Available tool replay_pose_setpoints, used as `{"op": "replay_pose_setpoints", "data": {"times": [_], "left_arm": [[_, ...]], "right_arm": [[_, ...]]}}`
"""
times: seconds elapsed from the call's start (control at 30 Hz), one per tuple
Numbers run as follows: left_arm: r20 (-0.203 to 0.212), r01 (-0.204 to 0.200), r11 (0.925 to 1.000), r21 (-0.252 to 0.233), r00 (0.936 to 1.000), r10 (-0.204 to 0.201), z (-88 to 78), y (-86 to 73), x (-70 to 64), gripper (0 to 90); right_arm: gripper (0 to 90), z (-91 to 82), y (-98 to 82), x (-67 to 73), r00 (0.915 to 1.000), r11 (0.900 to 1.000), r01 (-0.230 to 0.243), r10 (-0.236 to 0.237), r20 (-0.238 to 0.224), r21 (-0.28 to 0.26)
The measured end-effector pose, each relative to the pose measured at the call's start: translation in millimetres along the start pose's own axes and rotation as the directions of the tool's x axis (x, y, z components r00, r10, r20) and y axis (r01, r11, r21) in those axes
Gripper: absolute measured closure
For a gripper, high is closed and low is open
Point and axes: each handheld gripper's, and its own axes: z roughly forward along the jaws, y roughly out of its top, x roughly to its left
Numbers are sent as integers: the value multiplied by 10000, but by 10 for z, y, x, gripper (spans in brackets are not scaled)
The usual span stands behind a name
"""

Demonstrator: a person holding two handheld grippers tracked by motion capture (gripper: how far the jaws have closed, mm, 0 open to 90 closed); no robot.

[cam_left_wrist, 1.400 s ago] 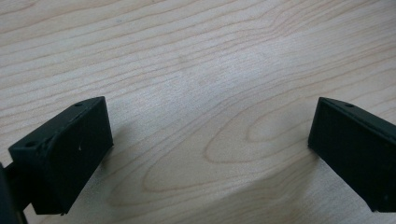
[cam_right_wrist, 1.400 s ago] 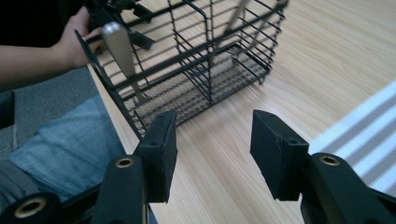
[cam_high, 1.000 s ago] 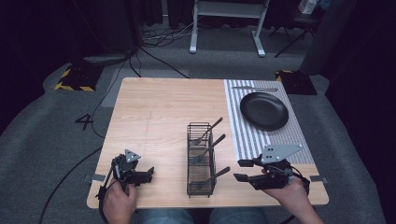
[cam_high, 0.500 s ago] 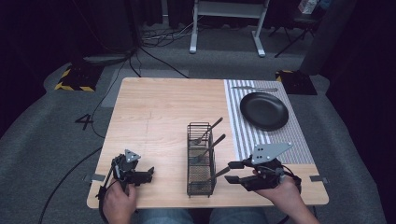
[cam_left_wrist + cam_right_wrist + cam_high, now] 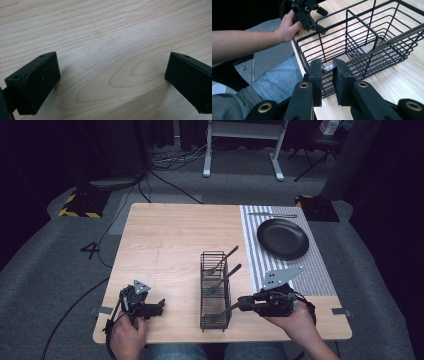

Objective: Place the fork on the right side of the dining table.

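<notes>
Right gripper [image 5: 327, 72]: I have the jaws just closing, nearly shut, pinching a utensil handle [image 5: 329, 68] at the wire basket [image 5: 215, 292] near end.
Left gripper [image 5: 112, 82]: mine gapes wide, bare table [image 5: 105, 37] between jaws.

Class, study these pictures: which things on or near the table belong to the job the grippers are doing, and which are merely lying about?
In the job:
- right gripper, jaws just closing on a utensil handle
- wire caddy with two more utensils

Lying about:
- black plate on the striped mat
- cutlery behind the plate
- left gripper, open, idle on the table
</notes>
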Motion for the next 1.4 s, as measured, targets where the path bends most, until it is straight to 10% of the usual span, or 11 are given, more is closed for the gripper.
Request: {"op": "replay_pose_setpoints", "data": {"times": [1.4], "left_arm": [[0,2,10000,-1,10000,-2,0,0,0,0]], "right_arm": [[869,-292,280,32,9975,9904,13,86,706,-1386]]}}
